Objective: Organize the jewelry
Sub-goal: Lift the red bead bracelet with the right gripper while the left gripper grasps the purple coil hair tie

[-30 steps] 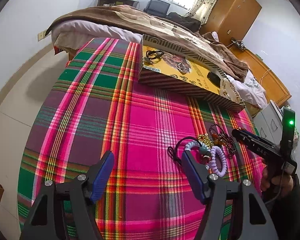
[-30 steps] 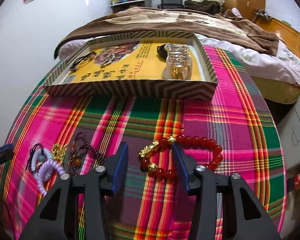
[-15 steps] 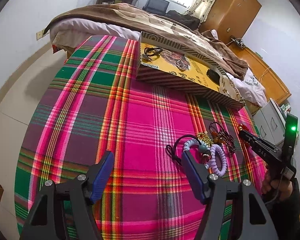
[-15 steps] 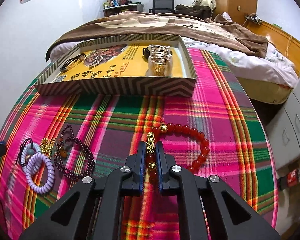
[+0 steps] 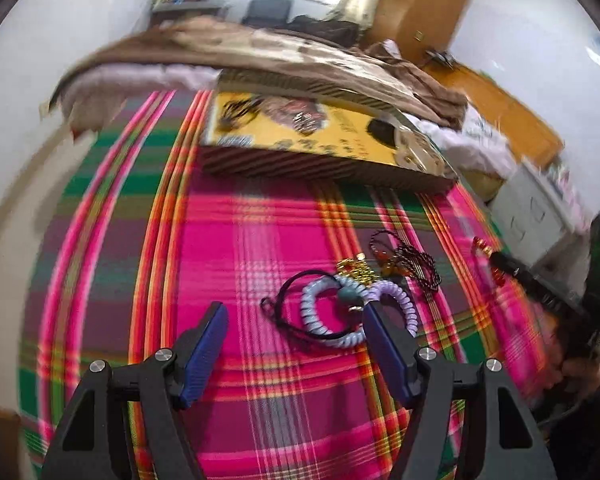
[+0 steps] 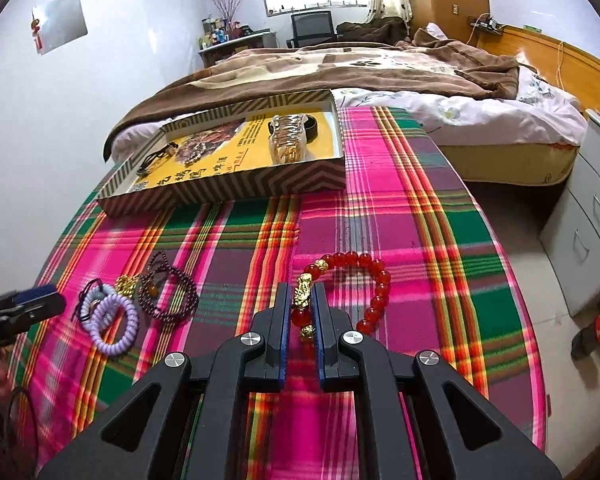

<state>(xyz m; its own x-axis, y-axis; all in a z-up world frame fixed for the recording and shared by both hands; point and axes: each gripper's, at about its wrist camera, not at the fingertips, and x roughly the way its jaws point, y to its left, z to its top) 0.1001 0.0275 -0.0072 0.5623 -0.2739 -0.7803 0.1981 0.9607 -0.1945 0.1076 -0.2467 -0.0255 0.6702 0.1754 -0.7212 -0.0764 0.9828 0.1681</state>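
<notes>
My right gripper [image 6: 302,300] is shut on a red bead bracelet [image 6: 374,276] with gold charms and holds it over the plaid tablecloth. My left gripper [image 5: 294,320] is open, its right finger beside the lilac coil hair ties [image 5: 324,312]. These hair ties also show in the right wrist view [image 6: 112,320]. Next to them lie a gold charm [image 6: 125,285] and a dark bead necklace [image 6: 168,292]. A striped box tray [image 6: 228,192] with a yellow floor holds a gold bangle stack [image 6: 290,142] and other jewelry.
The plaid tablecloth [image 6: 420,240] covers a round table. A bed with a brown blanket [image 6: 340,64] lies behind the tray. A grey drawer unit [image 6: 592,216] stands to the right. The right gripper shows in the left wrist view [image 5: 496,258].
My right gripper has shut on the red bracelet and raised it slightly. My left gripper has moved forward toward the lilac hair ties and stays open.
</notes>
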